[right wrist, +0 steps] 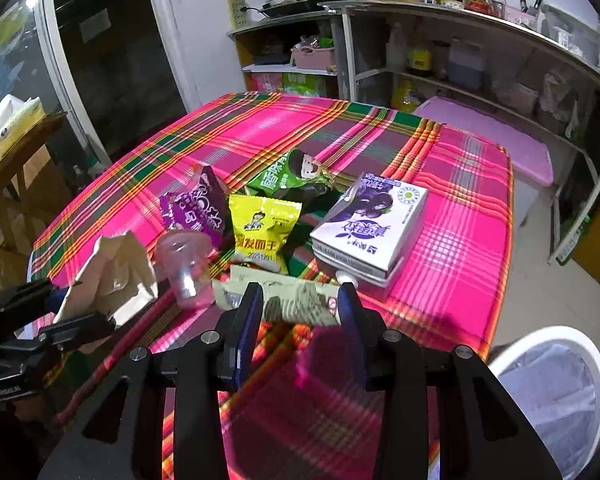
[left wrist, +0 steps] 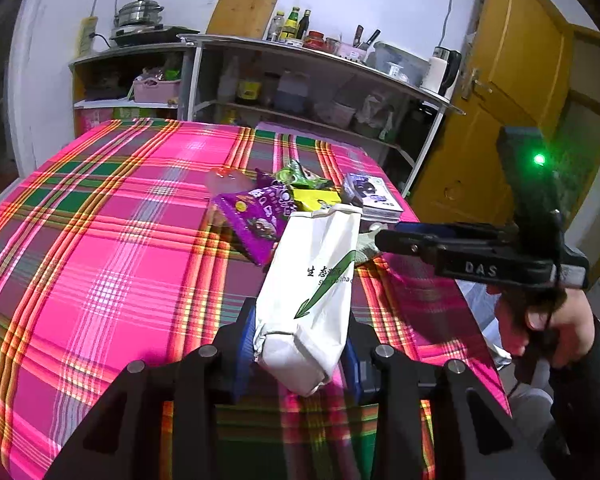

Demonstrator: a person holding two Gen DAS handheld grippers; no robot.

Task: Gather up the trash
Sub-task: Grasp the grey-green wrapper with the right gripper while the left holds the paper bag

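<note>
My left gripper (left wrist: 300,344) clamps the white paper bag (left wrist: 312,280) over the plaid table (left wrist: 100,240); my right gripper (right wrist: 298,308) pinches a crumpled greenish wrapper (right wrist: 296,300).

Pink plaid tablecloth (left wrist: 112,240); white bag (left wrist: 312,280).

Left gripper (left wrist: 300,344) angled downward, blue pads clamped on the base of a white paper bag (left wrist: 312,280) — the bag's mouth pointing off toward twelve o'clock in the left wrist view. Right gripper (right wrist: 300,312) also tilted down, jaws partly apart and pinching a crumpled greenish wrapper (right wrist: 296,304) between the blue fingers (right wrist: 250,312). At three to four o'clock in the left wrist view, a bare hand (left wrist: 548,328) wrapped round the right gripper's handle — knuckles bent, sleeve dark.
</note>
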